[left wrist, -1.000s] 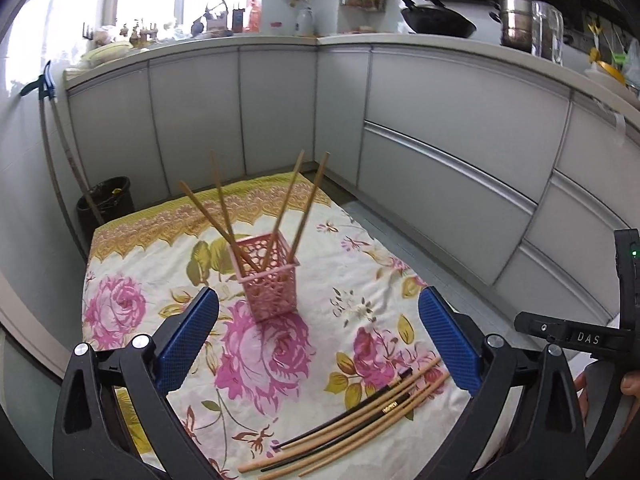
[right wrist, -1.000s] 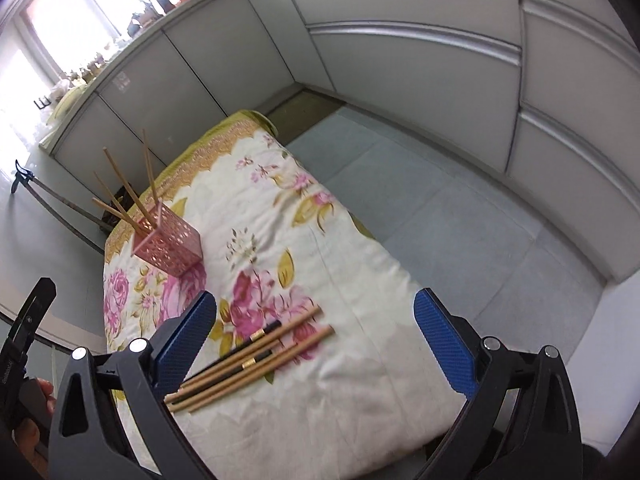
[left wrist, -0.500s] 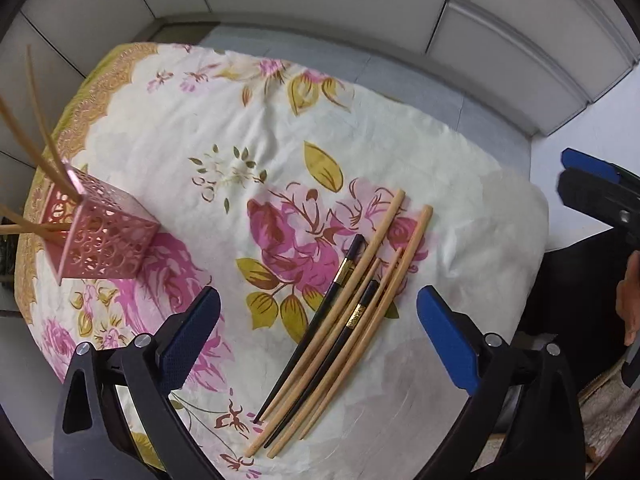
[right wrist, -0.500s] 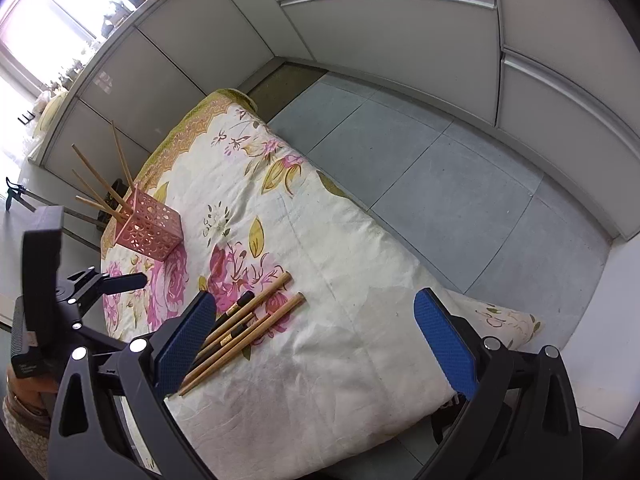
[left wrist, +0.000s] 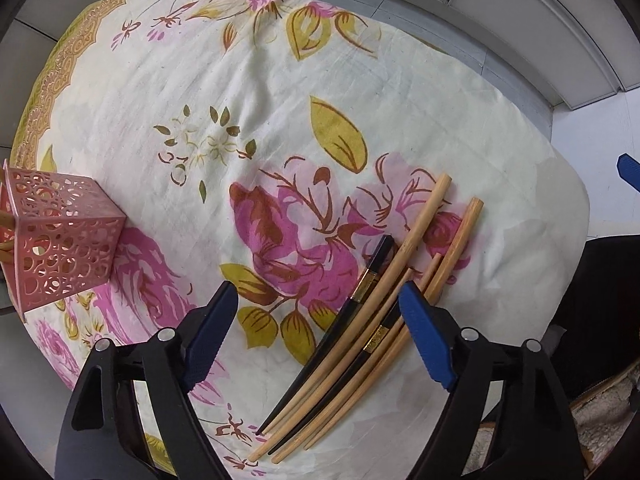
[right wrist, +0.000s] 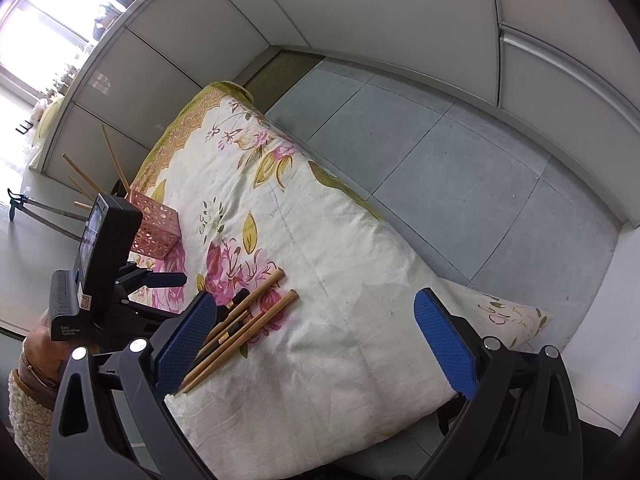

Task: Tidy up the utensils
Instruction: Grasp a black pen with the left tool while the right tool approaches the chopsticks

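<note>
A bundle of loose chopsticks (left wrist: 362, 322), several bamboo and two black with gold bands, lies on the floral cloth near its front right corner; it also shows in the right wrist view (right wrist: 244, 318). A pink perforated holder (left wrist: 60, 240) with several bamboo chopsticks standing in it sits at the left, seen too in the right wrist view (right wrist: 156, 226). My left gripper (left wrist: 316, 334) is open, low over the bundle, its right pad (left wrist: 424, 340) above the sticks. My right gripper (right wrist: 316, 340) is open and empty, higher up, to the right of the bundle.
The floral cloth (left wrist: 248, 92) covers a low table with grey tiled floor (right wrist: 440, 152) and white cabinet fronts (right wrist: 360, 12) around it. The left gripper's black body and the hand holding it (right wrist: 96, 264) stand left of the chopsticks in the right wrist view.
My left gripper has tilted down and dropped close over the loose chopsticks, and its jaws have narrowed somewhat. My right gripper has shifted a little and stays open.
</note>
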A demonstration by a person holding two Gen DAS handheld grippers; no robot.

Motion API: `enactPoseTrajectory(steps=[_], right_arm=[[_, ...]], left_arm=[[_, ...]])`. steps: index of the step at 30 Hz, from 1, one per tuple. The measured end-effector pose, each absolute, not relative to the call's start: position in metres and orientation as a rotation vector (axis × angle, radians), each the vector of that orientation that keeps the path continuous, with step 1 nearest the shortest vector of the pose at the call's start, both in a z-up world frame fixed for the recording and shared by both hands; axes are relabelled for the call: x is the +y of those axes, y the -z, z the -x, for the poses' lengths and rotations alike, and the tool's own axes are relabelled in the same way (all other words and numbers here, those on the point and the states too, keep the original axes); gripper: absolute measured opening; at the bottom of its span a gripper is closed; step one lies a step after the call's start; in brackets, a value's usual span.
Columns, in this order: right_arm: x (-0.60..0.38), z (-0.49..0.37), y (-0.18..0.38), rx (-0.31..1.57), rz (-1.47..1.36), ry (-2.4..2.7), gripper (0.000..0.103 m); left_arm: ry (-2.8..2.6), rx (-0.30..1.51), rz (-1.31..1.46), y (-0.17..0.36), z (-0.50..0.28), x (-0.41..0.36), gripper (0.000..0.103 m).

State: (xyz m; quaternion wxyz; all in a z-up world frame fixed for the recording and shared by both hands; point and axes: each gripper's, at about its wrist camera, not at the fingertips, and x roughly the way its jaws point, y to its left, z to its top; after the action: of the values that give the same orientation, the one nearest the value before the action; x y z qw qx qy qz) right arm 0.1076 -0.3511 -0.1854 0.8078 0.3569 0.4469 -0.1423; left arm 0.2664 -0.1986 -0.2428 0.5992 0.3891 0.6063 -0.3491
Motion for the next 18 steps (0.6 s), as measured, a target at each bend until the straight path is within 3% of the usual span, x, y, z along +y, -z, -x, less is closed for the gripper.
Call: enactPoseTrajectory(steps=[4,13,16,18], right_arm=[[-0.351,-0.108,0.186,0.962,-0.767,0.303,0.096],[-0.349,-0.111,0.188,0.971,-0.762,0.301,0.096],[-0.348,-0.111,0.188,0.971,-0.758,0.300,0.096],[-0.348,-0.112,0.188,0.970,-0.753,0.302,0.096]], left_arm=[[0.797,1.410,-0.907,0.253,-0.268,-0.200,0.063],[0.824,1.365,-0.885,0.264,-0.274,-0.200,0.063],[0.774,1.346,-0.833,0.263,-0.289,-0.195,0.051],[0.796,1.350,-0.826,0.263,-0.289,-0.194,0.051]])
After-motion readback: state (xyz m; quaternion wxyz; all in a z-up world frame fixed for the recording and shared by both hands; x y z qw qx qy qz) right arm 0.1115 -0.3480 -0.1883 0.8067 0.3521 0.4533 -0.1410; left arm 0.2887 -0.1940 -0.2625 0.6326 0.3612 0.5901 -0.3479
